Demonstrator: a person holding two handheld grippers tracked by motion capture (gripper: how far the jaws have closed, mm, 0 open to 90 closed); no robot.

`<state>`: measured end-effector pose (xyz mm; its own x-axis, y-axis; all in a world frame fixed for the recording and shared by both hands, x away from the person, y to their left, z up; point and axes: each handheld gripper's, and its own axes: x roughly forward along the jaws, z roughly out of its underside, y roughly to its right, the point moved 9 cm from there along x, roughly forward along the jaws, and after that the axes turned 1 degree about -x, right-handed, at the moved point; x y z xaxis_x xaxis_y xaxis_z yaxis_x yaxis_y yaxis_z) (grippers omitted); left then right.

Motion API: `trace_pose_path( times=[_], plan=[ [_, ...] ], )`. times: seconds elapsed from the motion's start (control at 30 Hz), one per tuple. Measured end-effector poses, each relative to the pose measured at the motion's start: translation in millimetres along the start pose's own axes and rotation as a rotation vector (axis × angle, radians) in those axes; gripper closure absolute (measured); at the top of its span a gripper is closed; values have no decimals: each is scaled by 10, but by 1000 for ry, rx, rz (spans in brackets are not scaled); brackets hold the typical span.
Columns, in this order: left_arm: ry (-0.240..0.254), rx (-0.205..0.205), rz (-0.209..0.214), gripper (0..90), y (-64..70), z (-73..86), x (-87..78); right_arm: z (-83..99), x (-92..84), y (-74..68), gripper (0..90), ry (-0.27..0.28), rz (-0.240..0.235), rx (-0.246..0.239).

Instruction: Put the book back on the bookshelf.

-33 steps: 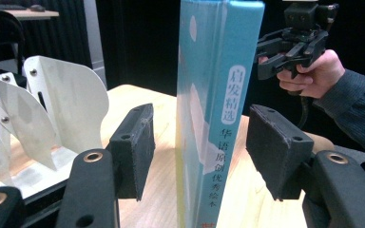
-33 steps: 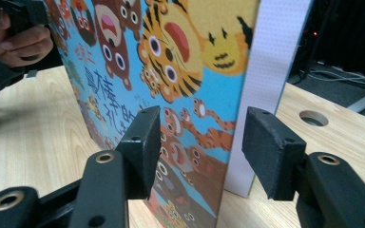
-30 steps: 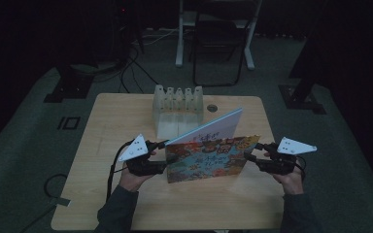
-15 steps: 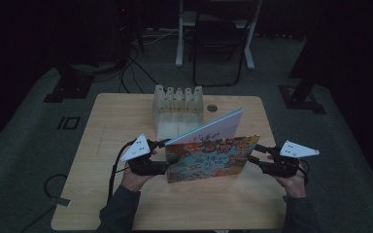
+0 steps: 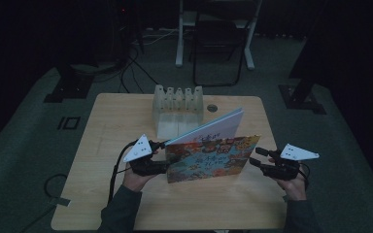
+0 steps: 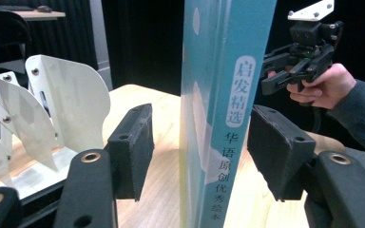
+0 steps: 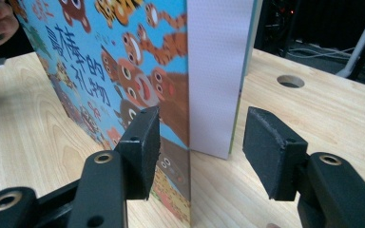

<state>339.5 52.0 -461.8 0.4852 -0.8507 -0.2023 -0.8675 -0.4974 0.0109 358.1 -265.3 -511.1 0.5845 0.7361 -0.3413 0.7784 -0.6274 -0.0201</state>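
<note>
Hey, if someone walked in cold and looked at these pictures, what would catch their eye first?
Most likely the bright picture book standing upright near the middle of the wooden table, its cartoon-animal cover facing the person. The left gripper sits at its spine end with the spine between open jaws, which have just been closing, and the right gripper hovers off the other end. Behind stands a white slotted rack.

white slotted rack (image 5: pixel 177 109) at table's (image 5: pixel 126 121) far edge; folding chair (image 5: pixel 221 43) beyond

Dark lab or studio: lone wooden table (image 5: pixel 126 116), stand bases (image 5: pixel 303 94), floor cables (image 5: pixel 136 63).
</note>
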Motion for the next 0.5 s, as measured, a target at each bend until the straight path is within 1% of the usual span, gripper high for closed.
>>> trace_pose_path(
  times=[0.07,0.27,0.5],
  plan=[
    [1,4,-8,433,-3,1,6,25,4,7,462,-5,4,3],
    [4,5,-8,437,5,3,22,110,22,23,457,-25,20,9],
    [4,12,-10,439,13,8,44,230,72,26,454,-62,40,9]
  ],
)
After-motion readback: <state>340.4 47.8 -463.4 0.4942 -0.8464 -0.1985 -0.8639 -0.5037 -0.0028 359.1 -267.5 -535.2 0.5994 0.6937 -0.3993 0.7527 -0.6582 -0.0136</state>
